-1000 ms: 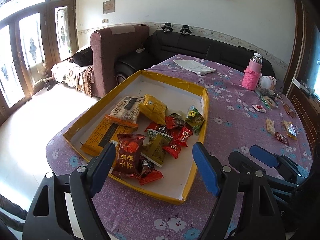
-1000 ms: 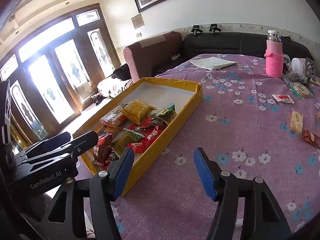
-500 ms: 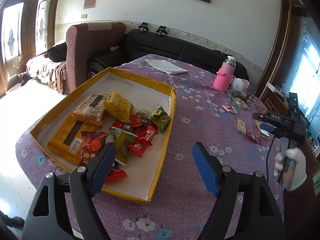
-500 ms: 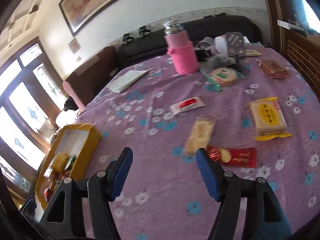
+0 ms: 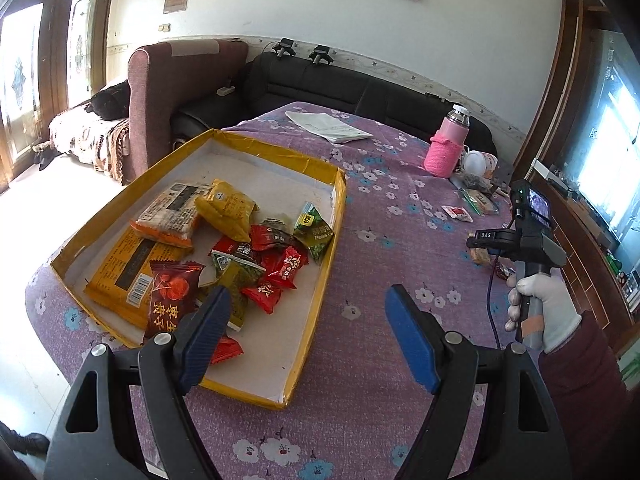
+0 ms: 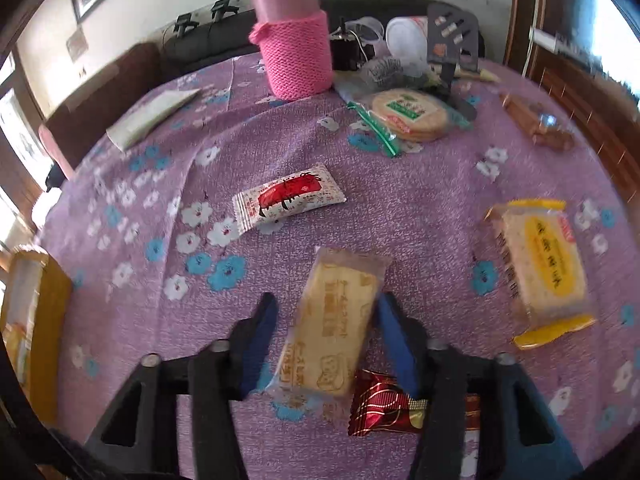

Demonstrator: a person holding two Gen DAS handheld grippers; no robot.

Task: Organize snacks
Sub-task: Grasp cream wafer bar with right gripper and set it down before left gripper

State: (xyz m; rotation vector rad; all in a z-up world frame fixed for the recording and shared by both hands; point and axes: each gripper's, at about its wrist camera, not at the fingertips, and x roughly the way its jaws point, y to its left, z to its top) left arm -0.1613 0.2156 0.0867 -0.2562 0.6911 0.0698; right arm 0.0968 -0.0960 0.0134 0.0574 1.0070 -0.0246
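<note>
A yellow-rimmed cardboard tray (image 5: 338,216) on the purple flowered tablecloth holds several snack packets (image 5: 240,248). My left gripper (image 5: 306,328) is open and empty, held above the tray's near right corner. My right gripper (image 6: 326,324) is open, its blue fingers on either side of a pale yellow biscuit packet (image 6: 334,320) lying on the cloth. A dark red wrapped snack (image 6: 384,404) lies under its right finger. Loose on the cloth are a white-and-red packet (image 6: 288,198), a yellow-labelled cake packet (image 6: 540,264) and a round cracker pack (image 6: 408,114). The right gripper's body also shows in the left wrist view (image 5: 524,240).
A pink knit-sleeved bottle (image 6: 294,44) stands at the far side, with cups, a hairbrush and clutter (image 6: 404,52) beside it. A white paper (image 5: 328,126) lies at the table's far end. Sofas (image 5: 192,92) stand behind the table. The tray's edge (image 6: 48,320) shows at left.
My right gripper moved right, away from the tray, and dropped low over the loose snacks, straddling the pale yellow biscuit packet. My left gripper swung slightly right and stays open above the tray.
</note>
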